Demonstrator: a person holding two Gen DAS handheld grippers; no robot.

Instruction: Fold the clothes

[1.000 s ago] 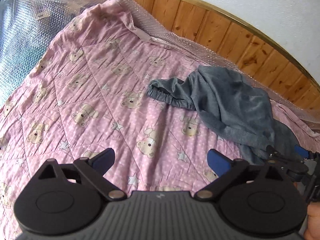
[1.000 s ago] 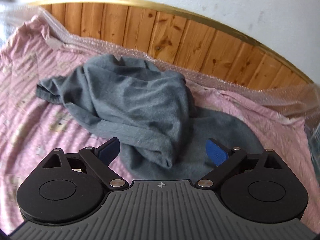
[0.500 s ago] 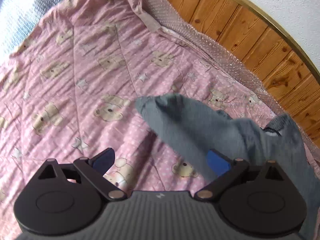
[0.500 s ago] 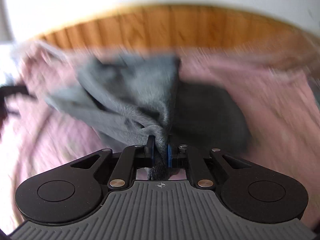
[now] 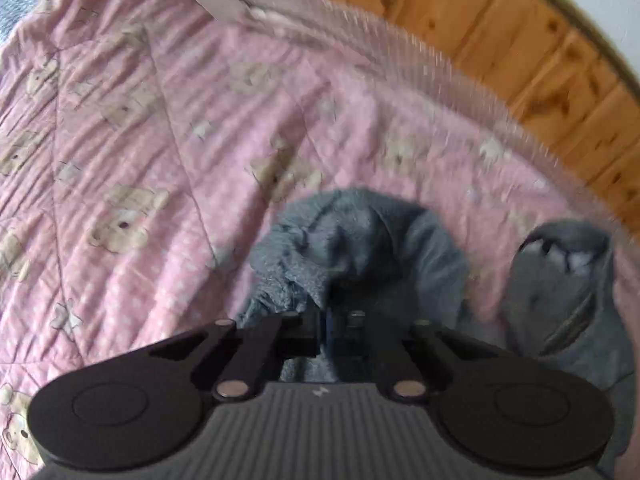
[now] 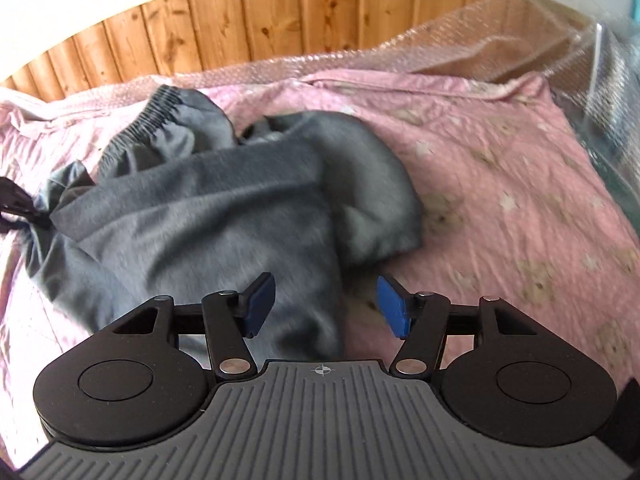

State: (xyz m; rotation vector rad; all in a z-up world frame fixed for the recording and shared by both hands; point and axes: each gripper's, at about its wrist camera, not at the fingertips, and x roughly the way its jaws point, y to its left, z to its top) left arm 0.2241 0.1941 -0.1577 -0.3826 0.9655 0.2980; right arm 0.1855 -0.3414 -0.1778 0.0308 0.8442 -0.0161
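**A:** What does the left wrist camera give you?

**B:** The left gripper (image 5: 327,330) has its fingers drawn together, pinching a bunched fold of the grey garment (image 5: 360,248). The cloth rises in a crumpled hump just ahead of the fingers and spills out to both sides of them. A second part of the same garment (image 5: 560,280) stands up at the right, with an open edge showing pale inside. The picture is blurred, so I can't tell whether that is a waistband or a cuff.

**A:** And under it?

**B:** A pink quilt (image 5: 140,140) printed with bears and stars, wrinkled. Bubble wrap (image 5: 400,60) runs along its far edge, and a wooden panelled wall (image 5: 520,40) stands behind that.

**A:** Now the right wrist camera.

**B:** The right gripper (image 6: 326,306) is spread wide, its blue pads (image 6: 394,306) well apart and gripping nothing. The garment (image 6: 224,216) lies on the quilt (image 6: 500,184), reaching from just before the left pad back toward the wall (image 6: 240,20). A gathered elastic band (image 6: 154,120) shows at the far end. At the left edge the cloth is drawn to a point where the dark tip of the other gripper (image 6: 18,208) grips it.

**A:** Does the right pad touch the cloth?

**B:** No, it hangs over bare quilt just beside the garment's edge. Bubble wrap (image 6: 480,36) lines the far right corner.
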